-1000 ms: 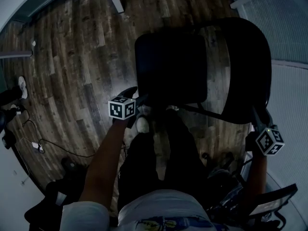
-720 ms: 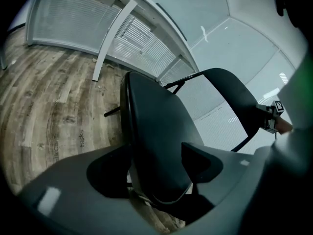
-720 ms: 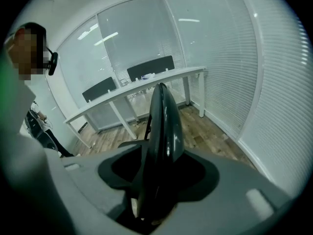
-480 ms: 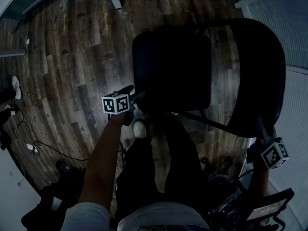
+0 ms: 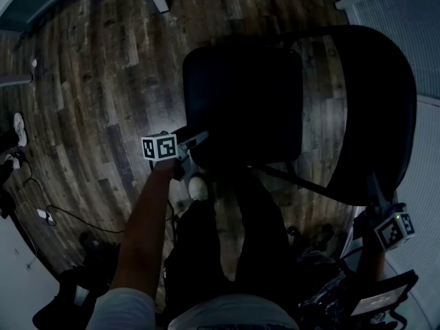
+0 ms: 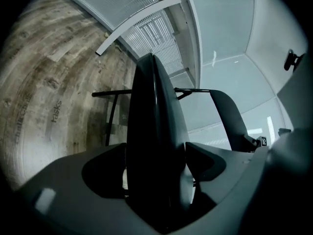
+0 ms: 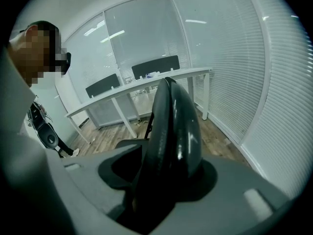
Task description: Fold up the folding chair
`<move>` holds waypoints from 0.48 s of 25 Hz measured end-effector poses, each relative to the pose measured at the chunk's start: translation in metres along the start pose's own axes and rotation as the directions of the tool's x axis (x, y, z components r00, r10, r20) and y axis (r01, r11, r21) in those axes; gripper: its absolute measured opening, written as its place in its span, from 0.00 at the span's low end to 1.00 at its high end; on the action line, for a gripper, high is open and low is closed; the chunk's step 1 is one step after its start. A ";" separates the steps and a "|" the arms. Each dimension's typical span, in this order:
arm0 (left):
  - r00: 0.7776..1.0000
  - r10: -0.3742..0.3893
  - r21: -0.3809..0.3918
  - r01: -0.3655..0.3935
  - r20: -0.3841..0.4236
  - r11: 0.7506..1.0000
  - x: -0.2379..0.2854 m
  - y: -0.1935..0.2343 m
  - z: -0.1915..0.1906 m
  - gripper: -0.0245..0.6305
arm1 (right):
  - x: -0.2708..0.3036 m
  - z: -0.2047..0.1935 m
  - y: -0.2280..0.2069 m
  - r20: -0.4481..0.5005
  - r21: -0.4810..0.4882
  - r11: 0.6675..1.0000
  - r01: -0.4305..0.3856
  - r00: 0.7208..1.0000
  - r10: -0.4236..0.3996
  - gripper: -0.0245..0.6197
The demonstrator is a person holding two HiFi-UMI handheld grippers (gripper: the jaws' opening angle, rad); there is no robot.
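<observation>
One arm (image 5: 141,232) reaches down, left claw (image 5: 194,141) just opening astride the seat (image 5: 244,102).

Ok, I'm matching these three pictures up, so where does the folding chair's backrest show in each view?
Head view: the backrest is the big dark curve at right.
Left gripper view: backrest right of centre, beyond the edge-on seat.
Right gripper view: backrest edge-on in the centre foreground.
Shared landmark: the wood floor.

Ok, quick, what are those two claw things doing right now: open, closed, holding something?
Left gripper: open; its jaws have just been opening, with the seat edge between them, unclamped.
Right gripper: closed on the backrest.
</observation>
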State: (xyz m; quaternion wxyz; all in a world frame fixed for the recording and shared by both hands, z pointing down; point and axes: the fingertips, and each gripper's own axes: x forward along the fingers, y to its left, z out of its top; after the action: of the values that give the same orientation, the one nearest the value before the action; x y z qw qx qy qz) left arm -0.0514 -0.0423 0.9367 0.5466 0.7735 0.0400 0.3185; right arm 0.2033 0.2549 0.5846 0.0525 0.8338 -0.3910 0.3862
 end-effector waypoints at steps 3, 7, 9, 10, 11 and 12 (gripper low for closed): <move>0.997 -0.073 -0.035 0.073 0.013 0.997 0.008 -0.004 0.000 0.63 | 0.000 -0.001 0.000 0.006 0.001 1.000 -0.012 1.000 0.012 0.35; 0.990 -0.136 -0.073 0.139 0.043 0.988 0.014 -0.009 0.008 0.63 | 0.001 0.005 0.007 0.017 -0.006 1.000 -0.013 1.000 0.013 0.35; 0.988 -0.145 -0.068 0.149 0.052 0.987 0.014 -0.010 0.009 0.62 | 0.003 0.006 0.010 0.020 0.000 1.000 -0.013 1.000 0.013 0.34; 0.987 -0.150 -0.067 0.154 0.055 0.986 0.014 -0.010 0.008 0.61 | 0.002 0.005 0.009 0.016 -0.007 1.000 -0.010 1.000 0.010 0.34; 0.986 -0.157 -0.067 0.161 0.054 0.985 0.013 -0.010 0.007 0.59 | 0.001 0.004 0.007 0.013 -0.016 1.000 -0.007 1.000 0.007 0.34; 0.985 -0.165 -0.067 0.168 0.048 0.984 0.014 -0.010 0.005 0.56 | 0.001 0.003 0.006 0.016 -0.020 1.000 -0.006 1.000 0.006 0.34</move>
State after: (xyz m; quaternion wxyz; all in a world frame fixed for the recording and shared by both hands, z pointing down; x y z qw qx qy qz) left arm -0.0346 -0.0369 0.9331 0.5991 0.7540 0.0816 0.2566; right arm 0.2015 0.2496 0.5817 0.0566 0.8350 -0.3978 0.3759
